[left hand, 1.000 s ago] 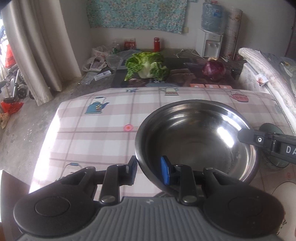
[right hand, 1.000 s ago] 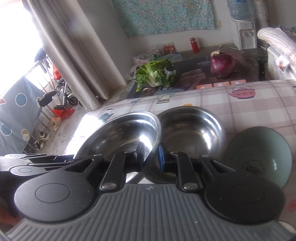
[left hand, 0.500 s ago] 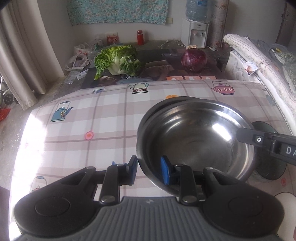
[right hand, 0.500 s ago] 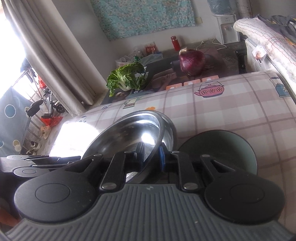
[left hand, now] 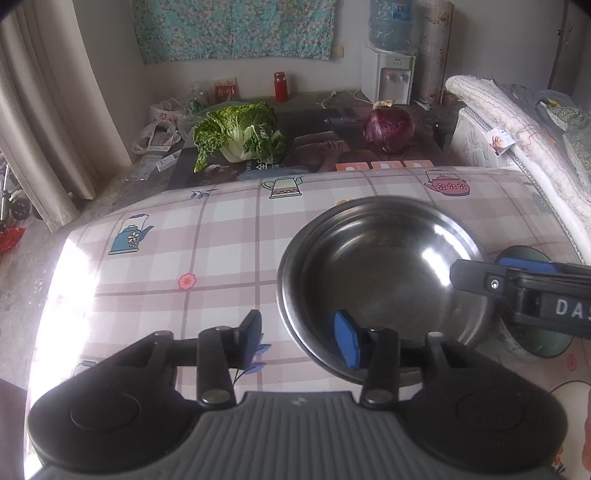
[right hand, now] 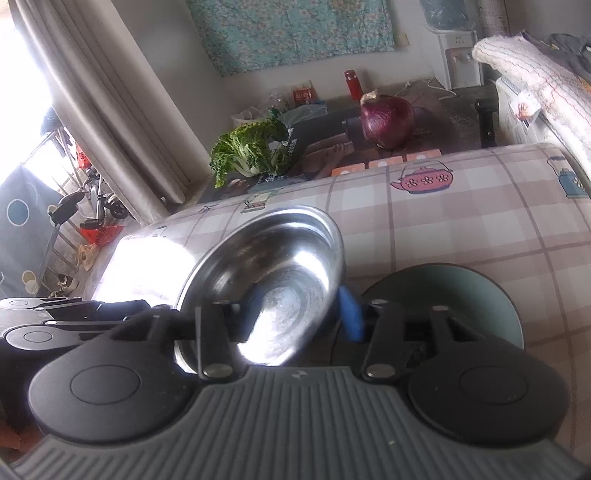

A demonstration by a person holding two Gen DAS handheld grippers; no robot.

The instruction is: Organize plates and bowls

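- Left hand-held gripper (left hand: pixel 297 338) has just been opening its jaws; they now stand moderately apart, straddling the near rim of the steel bowl (left hand: pixel 384 280) without pressing on it: one blue pad sits inside the bowl, the other outside over the cloth.
- Right hand-held gripper (right hand: pixel 299 314) has likewise just been spreading its jaws, and they now stand wide, with the steel bowl's right-hand rim between them; neither blue pad clamps it, as far as the right wrist view shows.
- That steel bowl sits nested in a second steel bowl (left hand: pixel 332 218), whose rim shows as a thin edge just behind and to the left of the upper one.
- Both bowls rest on the bench (left hand: pixel 207 254), which is covered in a pink checked cloth printed with teapots and kettles.
- Just beside the stack, on its right, lies a dark green dish (right hand: pixel 461 291); in the left wrist view the other gripper's arm hides most of it.
- Bright sunlight washes out the left end of the cloth.
- Beyond the bench, on a low dark surface, lie a head of leafy cabbage (left hand: pixel 240 136) and a red cabbage (left hand: pixel 388 125), well apart from each other.
- Farther back stand a red bottle (left hand: pixel 280 86) and a water dispenser (left hand: pixel 391 70) against the wall, under a blue floral cloth (left hand: pixel 236 27).
- Curtains (left hand: pixel 40 110) hang at the left.
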